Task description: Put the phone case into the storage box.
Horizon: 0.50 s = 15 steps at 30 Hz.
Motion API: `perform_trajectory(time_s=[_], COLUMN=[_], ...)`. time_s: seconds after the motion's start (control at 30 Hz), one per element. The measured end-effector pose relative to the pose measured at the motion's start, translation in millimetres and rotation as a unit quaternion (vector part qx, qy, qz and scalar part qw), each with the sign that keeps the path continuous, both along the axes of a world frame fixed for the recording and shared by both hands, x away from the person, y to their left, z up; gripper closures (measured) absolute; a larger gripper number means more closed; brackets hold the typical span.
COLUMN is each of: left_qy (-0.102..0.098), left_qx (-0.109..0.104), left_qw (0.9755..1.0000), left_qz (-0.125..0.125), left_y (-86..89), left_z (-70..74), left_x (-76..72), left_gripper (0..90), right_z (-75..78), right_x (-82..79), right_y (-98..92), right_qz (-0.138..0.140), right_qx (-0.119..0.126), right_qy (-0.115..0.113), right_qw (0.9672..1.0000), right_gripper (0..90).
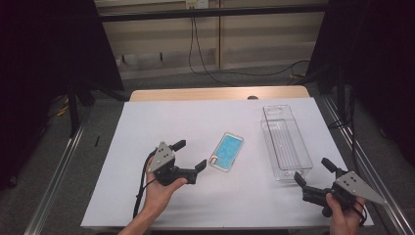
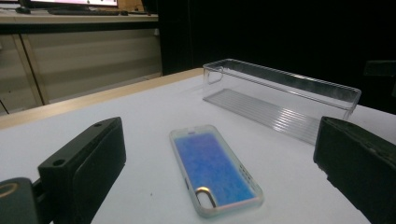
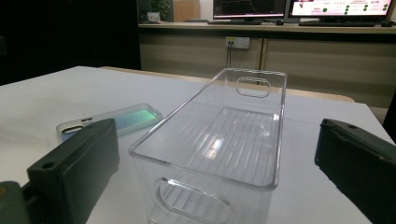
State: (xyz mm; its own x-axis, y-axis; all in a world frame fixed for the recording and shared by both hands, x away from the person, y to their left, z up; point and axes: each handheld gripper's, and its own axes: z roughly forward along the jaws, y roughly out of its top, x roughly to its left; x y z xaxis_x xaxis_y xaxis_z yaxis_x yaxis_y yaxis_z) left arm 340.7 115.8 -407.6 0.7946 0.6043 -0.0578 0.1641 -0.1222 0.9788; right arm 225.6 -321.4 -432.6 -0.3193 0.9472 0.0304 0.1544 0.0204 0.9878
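A blue-backed phone case with a pale translucent rim [image 1: 226,152] lies flat on the white-covered table [image 1: 161,117], just ahead of the left hand-held gripper [image 1: 190,155], whose jaws are spread wide and hold nothing. In the left gripper view the phone case [image 2: 212,170] sits between the two black jaws, its camera cut-out end nearest the lens. To the right, apart from the case, a long clear plastic bin with a ribbed floor and handle slots [image 1: 285,142] stands open-topped. The right hand-held gripper [image 1: 311,173] is held just short of the bin's near end, its jaws likewise wide apart and empty; in the right gripper view the clear bin [image 3: 219,140] lies between them. The step in hand is judged to be the grasp of the case by the left gripper, probably for placing in the bin. Because the case lies thin and flat, the jaws would best be lowered until they nearly brush the table and closed across the narrow width, on the long edges near the middle, so that the case is not tipped. A slow closure is advised, since a light shell may skid on the smooth sheet. The bin could be steadied at its near wall by the right gripper.
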Motion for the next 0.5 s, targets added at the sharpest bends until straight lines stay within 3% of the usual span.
perform_trajectory(time_s=[0.13, 0.5], left_qy=[0.012, -0.009], left_qx=[-0.003, 0.002], left_qw=[0.9999, 0.9997], left_qz=[-0.006, -0.025], left_y=[-5.6, -30.8], left_z=[-1.2, 2.1], left_x=[2.5, 19.5], left_gripper=[1.2, 4.5], right_z=[0.1, 0.0], right_x=[0.0, 0.3], right_y=[-0.3, 0.2], right_qz=[0.001, 0.005], right_qx=[0.001, 0.001], right_qy=[-0.001, 0.000], right_qw=[1.0000, 1.0000], right_gripper=[0.0, 0.0])
